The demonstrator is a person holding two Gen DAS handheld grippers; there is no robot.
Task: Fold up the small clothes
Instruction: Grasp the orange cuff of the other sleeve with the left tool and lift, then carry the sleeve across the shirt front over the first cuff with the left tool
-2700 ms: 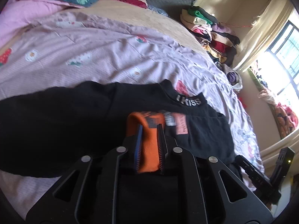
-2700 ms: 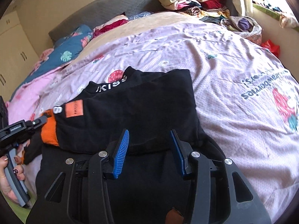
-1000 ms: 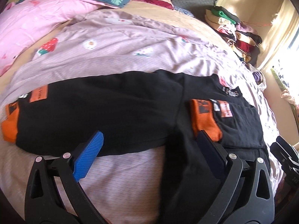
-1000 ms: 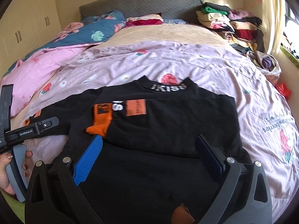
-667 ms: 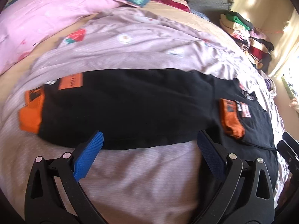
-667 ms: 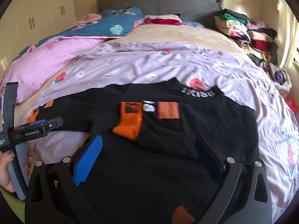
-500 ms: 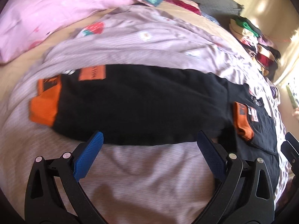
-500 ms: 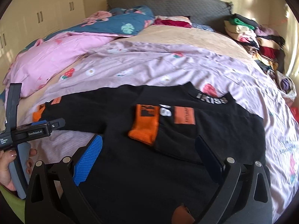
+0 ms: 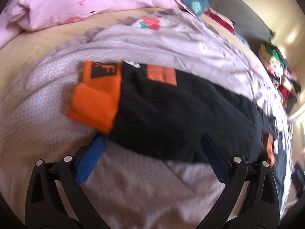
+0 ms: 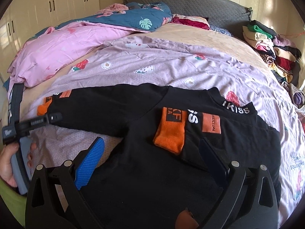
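A black sweatshirt [image 10: 144, 171] with orange cuffs lies flat on the lilac bedspread [image 10: 152, 68]. One sleeve is folded across its chest, its orange cuff [image 10: 169, 129] below the collar. The other sleeve [image 9: 181, 114] stretches out to the left, ending in an orange cuff [image 9: 95, 103]. My left gripper [image 9: 152, 143] is open and empty, close above that outstretched sleeve near the cuff; it also shows in the right wrist view [image 10: 38, 122]. My right gripper [image 10: 150, 145] is open and empty over the sweatshirt's body.
A pink quilt [image 10: 57, 45] and a blue leaf-print pillow [image 10: 137, 17] lie at the bed's far left. A stack of folded clothes [image 10: 270, 45] sits at the far right by the grey headboard [image 10: 190, 2]. Cupboards [image 10: 47, 5] stand behind on the left.
My left gripper let go of the folded sleeve's cuff, opened, and swung left to the outstretched sleeve's cuff. My right gripper opened wider and drew back over the sweatshirt's body.
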